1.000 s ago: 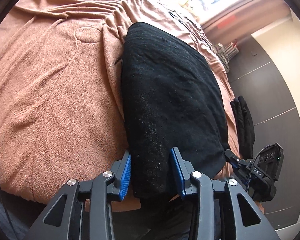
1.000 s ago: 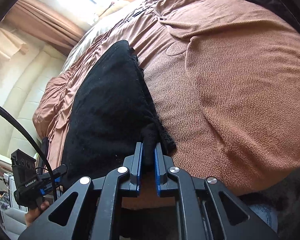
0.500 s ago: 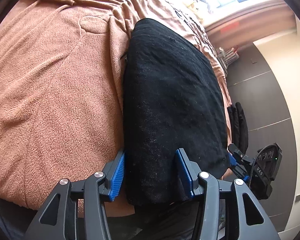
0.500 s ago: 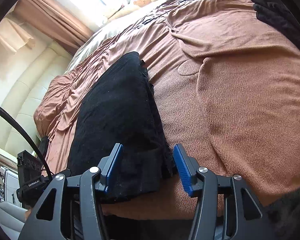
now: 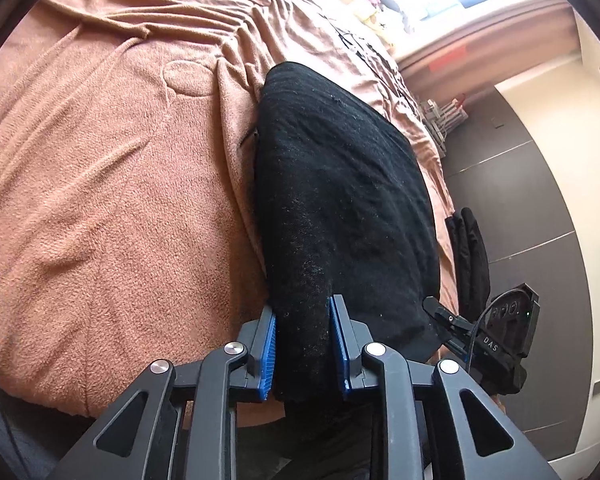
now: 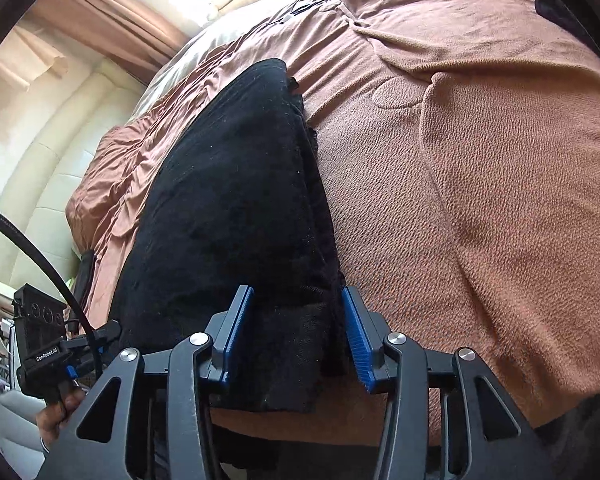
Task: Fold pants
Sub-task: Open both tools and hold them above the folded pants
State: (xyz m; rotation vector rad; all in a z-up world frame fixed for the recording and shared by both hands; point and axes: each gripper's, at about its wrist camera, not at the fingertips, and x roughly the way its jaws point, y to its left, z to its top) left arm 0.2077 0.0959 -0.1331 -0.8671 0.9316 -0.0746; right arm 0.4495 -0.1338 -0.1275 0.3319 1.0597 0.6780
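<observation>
Pants (image 5: 340,208) lie lengthwise on the blanket (image 5: 99,200), near its edge, a gripper perhaps touching each near corner.

Black pants (image 5: 340,208), fuzzy knit fabric, folded into a long narrow stack lying flat on the brown bed. Layered edges show along one long side (image 6: 316,208). Near end hangs slightly over the bed's edge; far end points toward the window. Surface smooth, lint-flecked.

brown blanket (image 5: 99,200) | beige curtain (image 6: 111,12) | grey floor tiles (image 5: 540,200)
</observation>
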